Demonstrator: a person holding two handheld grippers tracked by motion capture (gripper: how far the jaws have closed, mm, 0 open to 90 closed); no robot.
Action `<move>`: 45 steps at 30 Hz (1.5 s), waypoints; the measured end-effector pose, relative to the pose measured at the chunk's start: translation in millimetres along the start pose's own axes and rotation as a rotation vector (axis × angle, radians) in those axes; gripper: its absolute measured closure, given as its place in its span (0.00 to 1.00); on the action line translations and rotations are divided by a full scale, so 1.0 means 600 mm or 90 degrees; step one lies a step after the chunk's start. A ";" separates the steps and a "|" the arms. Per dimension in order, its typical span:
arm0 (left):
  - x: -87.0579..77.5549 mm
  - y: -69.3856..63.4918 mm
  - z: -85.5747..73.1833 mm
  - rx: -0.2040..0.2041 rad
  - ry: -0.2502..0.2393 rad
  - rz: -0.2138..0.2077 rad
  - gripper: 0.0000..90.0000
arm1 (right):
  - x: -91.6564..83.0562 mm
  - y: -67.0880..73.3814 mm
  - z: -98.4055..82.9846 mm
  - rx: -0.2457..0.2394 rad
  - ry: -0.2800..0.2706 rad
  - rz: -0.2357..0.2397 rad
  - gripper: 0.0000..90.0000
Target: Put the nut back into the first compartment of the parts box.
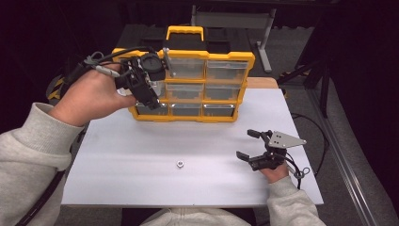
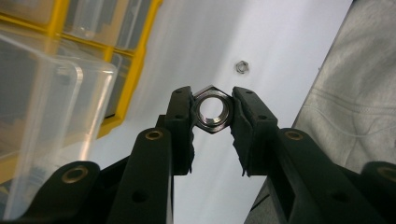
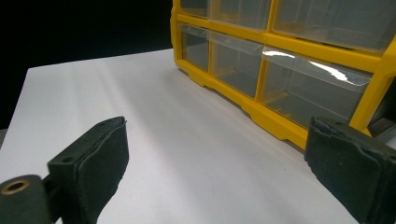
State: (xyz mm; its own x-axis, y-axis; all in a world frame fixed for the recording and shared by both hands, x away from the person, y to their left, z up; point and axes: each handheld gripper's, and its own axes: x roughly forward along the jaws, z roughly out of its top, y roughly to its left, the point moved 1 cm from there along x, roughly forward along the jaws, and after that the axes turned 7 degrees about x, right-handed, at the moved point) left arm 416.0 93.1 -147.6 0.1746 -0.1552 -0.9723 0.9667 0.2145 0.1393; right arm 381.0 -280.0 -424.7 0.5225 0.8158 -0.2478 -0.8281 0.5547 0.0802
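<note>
Setting: a white table (image 1: 141, 155) seen from above, with a person's two grey-sleeved forearms coming in from the bottom edge
Organizer: a yellow drawer organizer (image 1: 188, 80) with clear plastic drawers and a yellow carry handle stands at the 12 o'clock side of the table, its drawer fronts facing the person
Left gripper: the left gripper (image 1: 141, 89) is held up in front of the organizer's left-hand drawers, toward 10 o'clock from the table's middle, its black jaws angled down and toward the person
Left gripper's hold: in the left gripper view its jaws are closed together on a steel hex nut (image 2: 213, 109), one pad pressing each side of the nut
Held nut's facing: the threaded hole faces straight into the gripper's camera, so the bore runs along the jaws and the flat faces stand crosswise between them; one corner of the hexagon points away past the fingertips
Pulled drawer: a clear drawer (image 2: 51, 121) stands out from the organizer at 9 o'clock in the left gripper view, just beside the jaws
Loose nut: a second, small hex nut (image 1: 179, 164) lies flat on the table at 6 o'clock from the organizer, hole facing up, well apart from both grippers
Right gripper: the right gripper (image 1: 249, 146) sits low over the table at about 4 o'clock, a grey three-cornered plate on top, pointing toward 9 o'clock
Right gripper's jaws: spread wide apart with nothing between them, bare table under them
</note>
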 end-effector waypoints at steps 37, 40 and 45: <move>-0.012 0.164 -0.006 -0.270 -0.049 0.051 0.77 | -0.001 -0.001 0.000 0.000 0.003 0.001 0.08; -0.002 0.171 -0.008 -0.278 -0.040 0.054 0.77 | -0.001 -0.001 -0.001 0.000 0.003 0.002 0.08; 0.020 0.178 -0.009 -0.295 -0.032 0.050 0.77 | -0.001 0.000 -0.001 -0.001 0.003 0.005 0.08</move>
State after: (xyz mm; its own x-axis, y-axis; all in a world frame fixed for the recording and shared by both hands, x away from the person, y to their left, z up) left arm 520.5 119.3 -145.2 0.2633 -0.1651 -0.9505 0.7668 0.6337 0.1023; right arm 380.7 -280.4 -424.9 0.5153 0.8193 -0.2515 -0.8324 0.5483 0.0807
